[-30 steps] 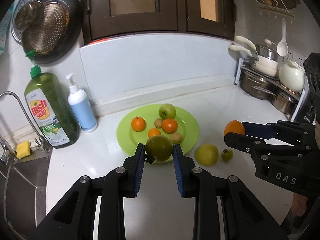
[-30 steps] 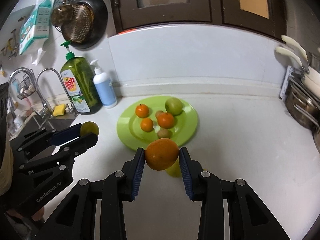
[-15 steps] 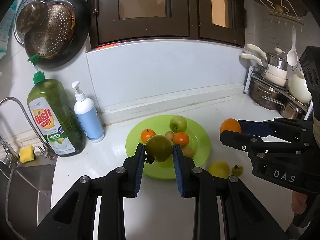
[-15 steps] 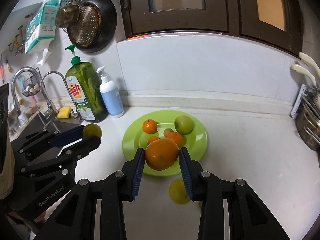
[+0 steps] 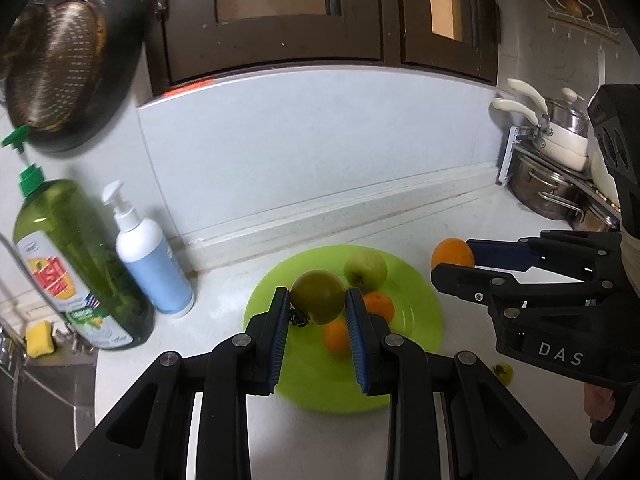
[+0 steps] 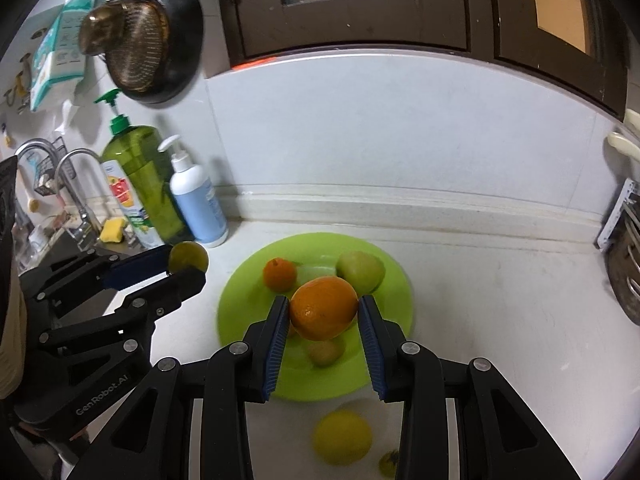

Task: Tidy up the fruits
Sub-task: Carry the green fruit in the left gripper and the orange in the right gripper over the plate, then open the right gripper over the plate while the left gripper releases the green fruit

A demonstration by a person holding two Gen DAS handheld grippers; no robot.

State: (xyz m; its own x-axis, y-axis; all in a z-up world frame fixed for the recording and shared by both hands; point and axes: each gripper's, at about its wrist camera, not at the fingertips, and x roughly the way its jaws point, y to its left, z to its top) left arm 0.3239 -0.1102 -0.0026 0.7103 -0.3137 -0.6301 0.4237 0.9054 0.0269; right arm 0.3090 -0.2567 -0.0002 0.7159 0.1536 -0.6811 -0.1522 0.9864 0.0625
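With your left gripper [image 5: 318,300] clamped on the green fruit [image 5: 317,296] and your right gripper [image 6: 323,312] on the orange [image 6: 323,308], lower each onto bare green plate [image 6: 384,376], clear of the fruits already there, before you release.

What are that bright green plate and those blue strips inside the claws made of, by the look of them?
Green plate: probably plastic, judging by its uniform lime colour and soft sheen, though glazed ceramic cannot be excluded. Blue strips lining the right claw: apparently ribbed rubber or soft plastic, matte with fine ridges, pressing the orange. The claw bodies look like matte black plastic with metal pins.
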